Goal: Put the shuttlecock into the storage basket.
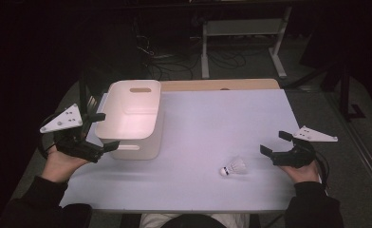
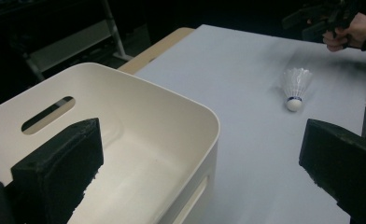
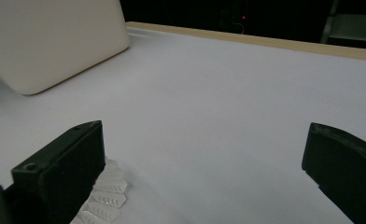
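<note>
A white plastic bin [image 1: 133, 118] with slot handles stands empty on the left of the white table [image 1: 212, 118]. My left gripper [image 1: 104, 132] is open at the bin's left rim; in the left gripper view its jaws [image 2: 200, 140] spread wide over the bin [image 2: 139, 154]. A white shuttlecock [image 1: 234, 167] lies on its side near the front right, cork toward the left. My right gripper [image 1: 275, 143] is open just right of it, holding nothing. The right gripper view has the feathers [image 3: 104, 196] beside the left jaw of my right gripper [image 3: 204, 149], with the bin [image 3: 55, 42] far off.
A wooden strip [image 1: 219, 84] runs along the table's far edge. Beyond it, on the dark floor, are cables and a white desk frame [image 1: 243, 33]. In the left gripper view the shuttlecock [image 2: 295, 88] lies across the table, and the other hand [image 2: 347, 32] is beyond it.
</note>
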Demonstrator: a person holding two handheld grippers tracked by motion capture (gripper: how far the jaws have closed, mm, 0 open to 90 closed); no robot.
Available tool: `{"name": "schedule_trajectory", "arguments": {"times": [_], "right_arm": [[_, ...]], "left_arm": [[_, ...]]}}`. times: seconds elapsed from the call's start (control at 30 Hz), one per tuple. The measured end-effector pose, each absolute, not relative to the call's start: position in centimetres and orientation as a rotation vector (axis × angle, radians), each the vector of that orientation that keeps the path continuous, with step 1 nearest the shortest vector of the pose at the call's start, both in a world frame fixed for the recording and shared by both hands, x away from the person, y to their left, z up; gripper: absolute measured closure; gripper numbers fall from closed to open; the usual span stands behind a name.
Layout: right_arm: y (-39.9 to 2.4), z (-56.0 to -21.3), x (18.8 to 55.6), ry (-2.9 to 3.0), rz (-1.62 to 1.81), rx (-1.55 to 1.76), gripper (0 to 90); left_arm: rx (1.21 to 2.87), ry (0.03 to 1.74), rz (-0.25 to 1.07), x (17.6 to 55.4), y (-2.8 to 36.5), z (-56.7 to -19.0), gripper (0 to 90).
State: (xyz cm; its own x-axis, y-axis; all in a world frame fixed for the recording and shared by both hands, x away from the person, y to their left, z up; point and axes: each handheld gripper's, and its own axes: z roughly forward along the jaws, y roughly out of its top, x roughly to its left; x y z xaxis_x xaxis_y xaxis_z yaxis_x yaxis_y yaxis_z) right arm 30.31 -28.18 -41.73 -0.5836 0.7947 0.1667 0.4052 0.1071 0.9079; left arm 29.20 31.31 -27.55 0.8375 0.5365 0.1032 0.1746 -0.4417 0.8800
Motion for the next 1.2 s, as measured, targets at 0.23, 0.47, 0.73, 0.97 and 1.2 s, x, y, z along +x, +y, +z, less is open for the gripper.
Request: {"name": "schedule_trajectory", "arguments": {"times": [0.23, 0.47, 0.73, 0.97, 1.2], "right_arm": [[-28.2, -41.7, 30.3, 2.030, 1.474, 1.173, 0.0], [-28.2, -41.7, 30.3, 2.034, 1.474, 1.169, 0.0], [-28.1, -41.7, 30.3, 2.035, 1.475, 1.164, 0.0], [-28.1, -41.7, 30.4, 2.038, 1.476, 1.161, 0.0], [-28.1, -41.7, 30.4, 2.040, 1.477, 1.157, 0.0]], "left_arm": [[2.033, 0.505, 0.436, 29.8, 30.4, -27.2, 0.0], [2.064, 0.480, 0.421, 30.4, 29.4, -27.0, 0.0], [2.102, 0.447, 0.397, 31.0, 27.9, -26.7, 0.0], [2.125, 0.422, 0.384, 31.4, 26.5, -26.7, 0.0], [2.145, 0.397, 0.375, 31.8, 25.2, -26.4, 0.0]]}}
